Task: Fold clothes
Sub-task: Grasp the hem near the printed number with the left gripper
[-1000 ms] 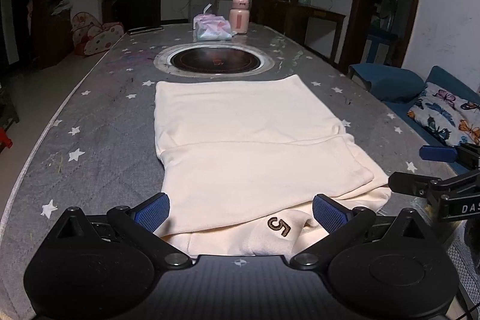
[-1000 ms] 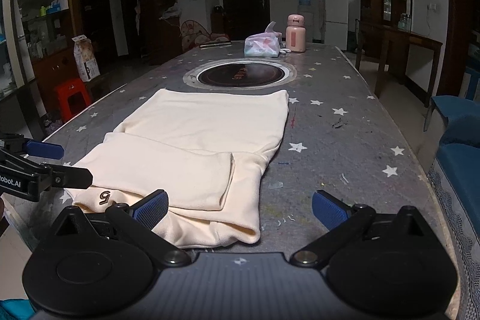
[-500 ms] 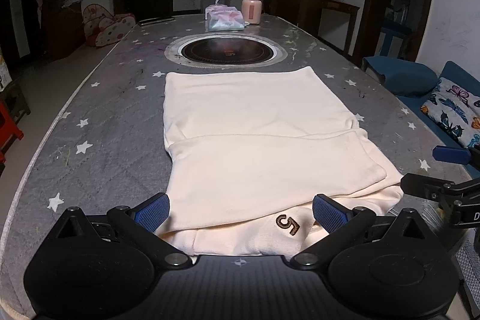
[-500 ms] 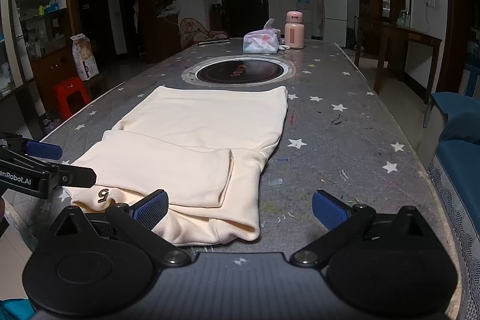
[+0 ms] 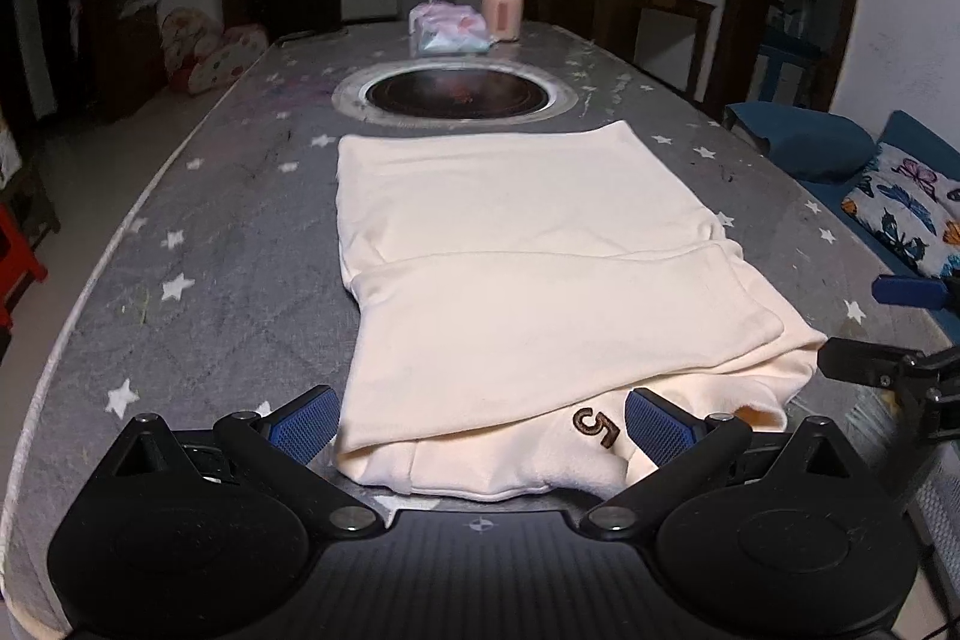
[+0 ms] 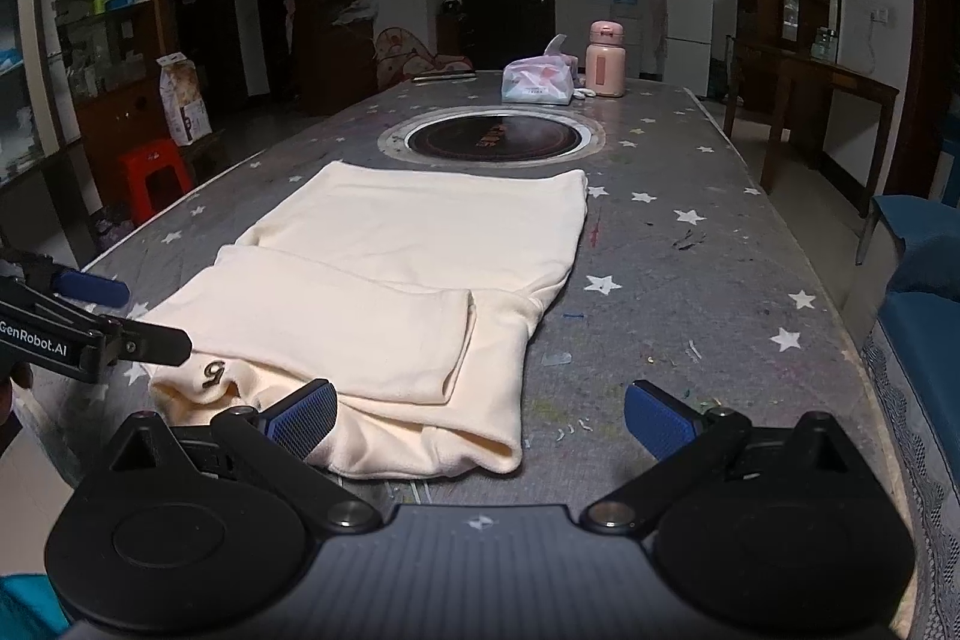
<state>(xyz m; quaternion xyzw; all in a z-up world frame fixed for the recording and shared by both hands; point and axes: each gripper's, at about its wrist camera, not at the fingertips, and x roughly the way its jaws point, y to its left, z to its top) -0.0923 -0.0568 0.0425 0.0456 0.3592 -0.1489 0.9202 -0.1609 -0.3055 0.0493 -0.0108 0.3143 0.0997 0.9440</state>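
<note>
On the star-patterned table (image 5: 228, 244), a cream garment (image 5: 516, 232) lies flat lengthwise, sleeve panel folded across its near half, probably to leave a rectangle for the final fold. Left gripper (image 5: 480, 424) straddles the near hem, jaws spread, holding nothing; right gripper (image 6: 480, 415) likewise spread at the near right corner. Embroidered "5" (image 5: 594, 424) faces up between the left fingers.

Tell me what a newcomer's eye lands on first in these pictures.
The cream garment, partly folded, lies along the middle of the grey star-printed table, a dark "5" at its near edge. Both the left gripper and right gripper hang open there. Beyond sits a round black cooktop.
</note>
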